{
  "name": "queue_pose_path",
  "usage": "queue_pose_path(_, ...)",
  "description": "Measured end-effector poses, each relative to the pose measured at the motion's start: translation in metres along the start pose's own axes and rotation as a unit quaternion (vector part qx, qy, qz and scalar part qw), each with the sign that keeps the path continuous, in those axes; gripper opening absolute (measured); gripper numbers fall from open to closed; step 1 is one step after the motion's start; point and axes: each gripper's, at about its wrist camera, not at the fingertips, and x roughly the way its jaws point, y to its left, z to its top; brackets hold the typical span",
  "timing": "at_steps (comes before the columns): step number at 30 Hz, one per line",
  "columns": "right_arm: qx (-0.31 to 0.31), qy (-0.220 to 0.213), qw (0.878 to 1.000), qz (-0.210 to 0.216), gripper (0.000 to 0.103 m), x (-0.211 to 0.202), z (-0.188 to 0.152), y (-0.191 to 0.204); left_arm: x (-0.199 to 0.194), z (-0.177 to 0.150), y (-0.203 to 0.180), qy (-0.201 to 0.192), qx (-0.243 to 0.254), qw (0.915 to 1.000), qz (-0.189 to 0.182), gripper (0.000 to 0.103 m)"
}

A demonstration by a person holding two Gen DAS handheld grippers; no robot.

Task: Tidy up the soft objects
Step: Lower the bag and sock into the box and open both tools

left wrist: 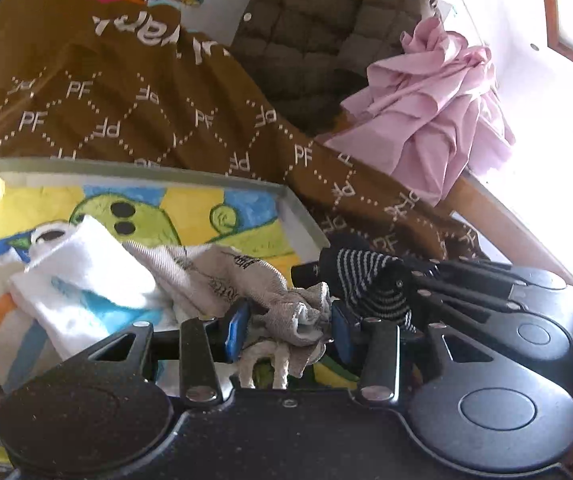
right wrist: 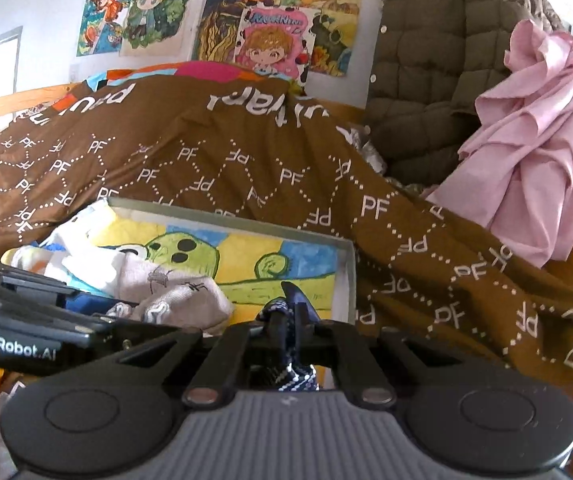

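Bed under brown blanket (left wrist: 134, 92) carries shallow box (left wrist: 302, 220). Left claw (left wrist: 286, 316) half open, clamping grey sock (left wrist: 286, 300) over box's near edge; right claw (right wrist: 286, 320) pinched shut on striped sock (left wrist: 370, 280) near right corner. Risk: released socks snag, fall outside rim.

Crumpled grey sock (left wrist: 286, 308) and striped dark sock (left wrist: 370, 280) over the box (left wrist: 190, 174).

The brown blanket (right wrist: 246, 168) carries a repeated white "PF" monogram inside dotted diamonds; its larger white lettering is folded and unreadable. "GenRobot.AI" stands on the left gripper (right wrist: 10, 350).
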Motion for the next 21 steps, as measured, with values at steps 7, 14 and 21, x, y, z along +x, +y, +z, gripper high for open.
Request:
queue_pose_path(7,0.022,0.025,0.999,0.013,0.008,0.003,-0.007,-0.002,0.001,-0.006,-0.006,0.016,0.031,0.9993,0.015,0.047)
queue_pose_path(14,0.032,0.032,0.999,0.012,0.032,-0.002,-0.014,-0.006,-0.002,-0.012,-0.012,0.021,0.056,0.9979,0.025,0.05)
queue_pose_path(21,0.037,0.026,0.999,0.007,0.045,-0.012,-0.014,-0.011,-0.009,-0.019,-0.022,0.013,0.086,0.9952,0.044,0.053)
